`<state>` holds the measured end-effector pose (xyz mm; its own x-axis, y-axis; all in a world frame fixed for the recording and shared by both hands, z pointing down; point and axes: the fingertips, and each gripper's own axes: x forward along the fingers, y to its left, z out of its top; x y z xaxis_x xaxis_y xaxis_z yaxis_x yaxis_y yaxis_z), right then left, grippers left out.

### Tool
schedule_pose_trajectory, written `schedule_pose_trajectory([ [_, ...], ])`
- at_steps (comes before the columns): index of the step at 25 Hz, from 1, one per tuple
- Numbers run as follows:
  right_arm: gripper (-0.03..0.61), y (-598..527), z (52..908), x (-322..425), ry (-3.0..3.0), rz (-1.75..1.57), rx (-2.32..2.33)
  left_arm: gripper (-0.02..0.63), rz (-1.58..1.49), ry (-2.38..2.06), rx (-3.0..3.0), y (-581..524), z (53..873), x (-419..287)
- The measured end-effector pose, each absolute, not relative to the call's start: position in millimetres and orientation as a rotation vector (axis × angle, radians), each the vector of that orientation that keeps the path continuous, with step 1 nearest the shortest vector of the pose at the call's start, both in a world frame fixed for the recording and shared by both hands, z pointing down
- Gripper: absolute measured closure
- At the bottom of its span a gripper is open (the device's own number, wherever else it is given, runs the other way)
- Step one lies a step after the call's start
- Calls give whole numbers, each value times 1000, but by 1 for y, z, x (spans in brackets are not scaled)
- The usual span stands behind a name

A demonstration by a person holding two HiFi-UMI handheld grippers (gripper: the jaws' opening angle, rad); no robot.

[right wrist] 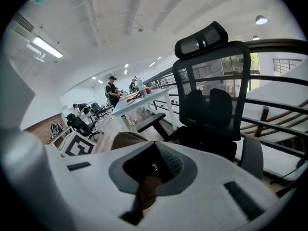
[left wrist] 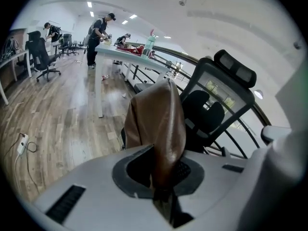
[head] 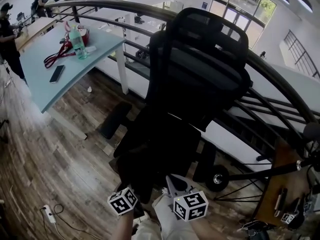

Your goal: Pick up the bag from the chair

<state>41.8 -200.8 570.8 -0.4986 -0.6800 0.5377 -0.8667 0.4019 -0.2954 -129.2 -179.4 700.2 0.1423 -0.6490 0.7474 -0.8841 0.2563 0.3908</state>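
Bag [left wrist: 159, 124] of brown leather, pinched in the fingers [left wrist: 184, 170] of left gripper [left wrist: 163, 194] and right gripper [right wrist: 143, 194] alike — held up just in front of the black mesh office chair [right wrist: 211, 105].

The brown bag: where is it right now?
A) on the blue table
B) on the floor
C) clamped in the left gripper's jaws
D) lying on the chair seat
C: the left gripper view shows the brown bag pinched in the shut jaws of the left gripper, the chair behind it.
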Motion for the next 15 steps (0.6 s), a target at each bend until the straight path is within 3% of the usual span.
schedule_pose_trajectory([
  [15, 577, -154, 531, 38, -2353, 726, 1394, 588, 265, -1580, 1584, -126, 605, -143],
])
